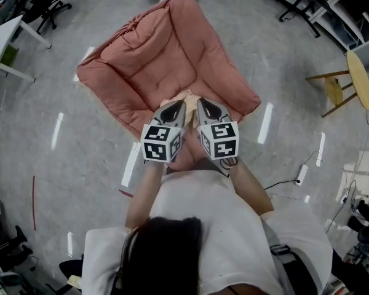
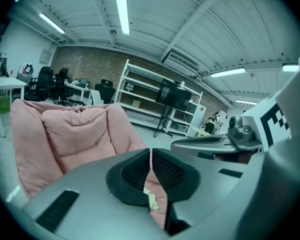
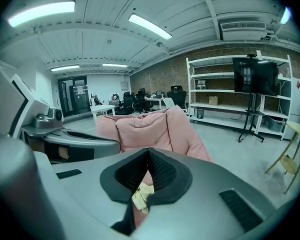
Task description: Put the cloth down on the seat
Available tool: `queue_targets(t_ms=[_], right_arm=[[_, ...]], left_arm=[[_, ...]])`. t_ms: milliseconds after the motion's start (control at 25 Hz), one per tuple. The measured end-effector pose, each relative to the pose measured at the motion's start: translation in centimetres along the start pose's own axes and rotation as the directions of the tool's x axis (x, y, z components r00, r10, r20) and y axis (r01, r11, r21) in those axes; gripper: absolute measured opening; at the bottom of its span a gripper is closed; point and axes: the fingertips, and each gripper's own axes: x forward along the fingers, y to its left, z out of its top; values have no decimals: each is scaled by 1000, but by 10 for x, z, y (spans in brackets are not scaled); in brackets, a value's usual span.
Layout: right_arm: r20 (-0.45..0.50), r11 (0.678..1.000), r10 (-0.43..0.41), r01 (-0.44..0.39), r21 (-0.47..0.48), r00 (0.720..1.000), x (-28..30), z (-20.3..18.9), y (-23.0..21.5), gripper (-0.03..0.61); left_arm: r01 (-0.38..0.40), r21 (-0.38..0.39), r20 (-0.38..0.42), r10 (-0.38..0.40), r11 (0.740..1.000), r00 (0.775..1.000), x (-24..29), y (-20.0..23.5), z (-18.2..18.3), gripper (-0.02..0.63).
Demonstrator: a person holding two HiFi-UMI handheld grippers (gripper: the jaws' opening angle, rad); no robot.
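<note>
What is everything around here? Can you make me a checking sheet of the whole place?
surface: grey floor with white tape strips.
job's things: pink seat on the floor; cloth held over its front edge, not yet put down.
clutter: wooden stool, white table.
grippers: left gripper and right gripper both shut on the cloth, side by side.
cables: white power strip with a cable on the floor.
surroundings: metal shelves, brick wall, ceiling lights.
</note>
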Motion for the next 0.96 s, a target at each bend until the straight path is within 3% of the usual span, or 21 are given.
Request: queue_targets(t_ms=[280, 480, 960], right_arm=[[-16, 1000, 13, -13, -26, 1000, -3, -4, 6, 28], [-27, 996, 64, -66, -63, 998, -2, -6, 17, 28], [-27, 998, 41, -43, -52, 999, -1, -9, 14, 28]], left_arm=[[-19, -14, -1, 19, 1000, 1000, -4, 2, -2, 38], [-17, -33, -19, 16, 999, 1000, -4, 2, -9, 38], [-38, -53, -41, 36, 998, 999, -3, 7, -16, 38]])
